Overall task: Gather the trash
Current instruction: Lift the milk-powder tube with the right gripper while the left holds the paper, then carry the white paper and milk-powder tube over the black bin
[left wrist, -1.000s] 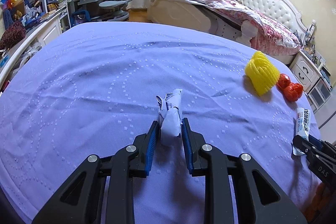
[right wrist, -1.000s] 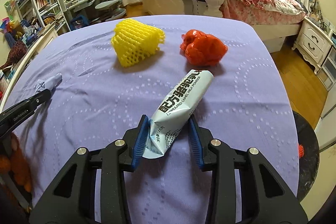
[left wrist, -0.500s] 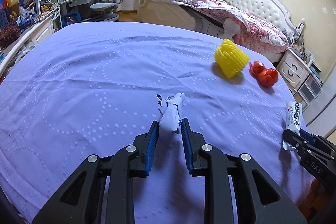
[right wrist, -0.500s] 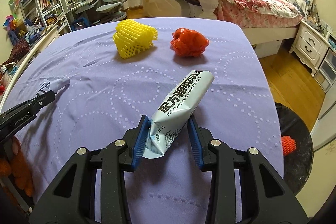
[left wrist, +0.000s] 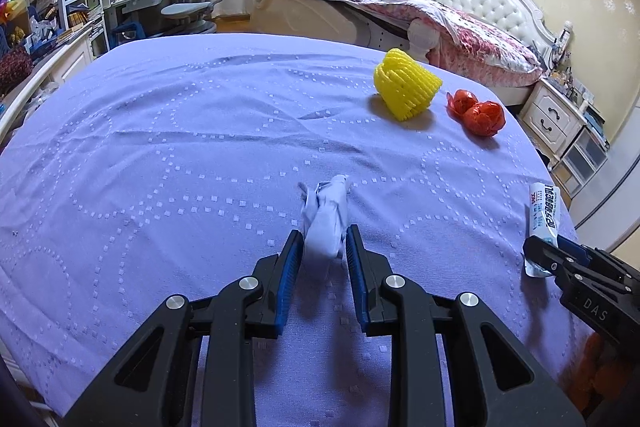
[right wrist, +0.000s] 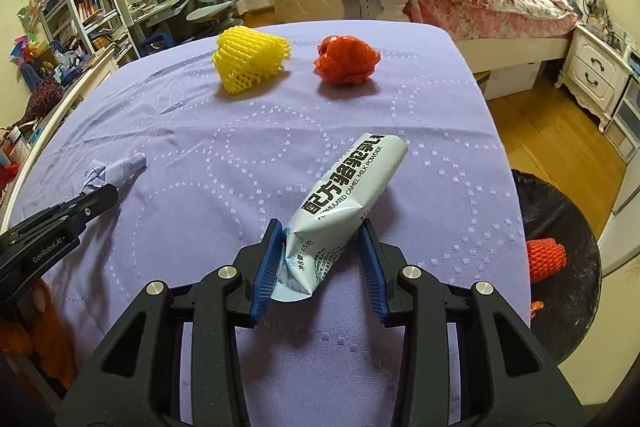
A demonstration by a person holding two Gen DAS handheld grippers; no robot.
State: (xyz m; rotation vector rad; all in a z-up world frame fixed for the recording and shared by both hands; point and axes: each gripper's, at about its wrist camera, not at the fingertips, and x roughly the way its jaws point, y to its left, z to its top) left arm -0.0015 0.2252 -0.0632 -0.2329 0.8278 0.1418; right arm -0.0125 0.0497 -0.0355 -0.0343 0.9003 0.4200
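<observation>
You had a crumpled pale-blue paper wad (left wrist: 326, 217) and a tilted pale-blue milk-powder sachet (right wrist: 340, 211) pinched; yellow foam net (right wrist: 250, 61) and red crumpled wrapper (right wrist: 347, 59) lay beyond.

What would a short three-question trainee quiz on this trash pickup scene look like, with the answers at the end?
1. True or false: the left gripper is shut on the crumpled paper wad.
2. Multiple choice: what does the right gripper hold? A) yellow foam net B) camel milk powder sachet C) red plastic wad
3. Short answer: which trash still lies loose on the purple tablecloth?

Key
1. True.
2. B, the camel milk powder sachet.
3. The yellow foam net and, to its right in both views, the red plastic wad. An orange foam net already sits in the black bin beside the table.
</observation>
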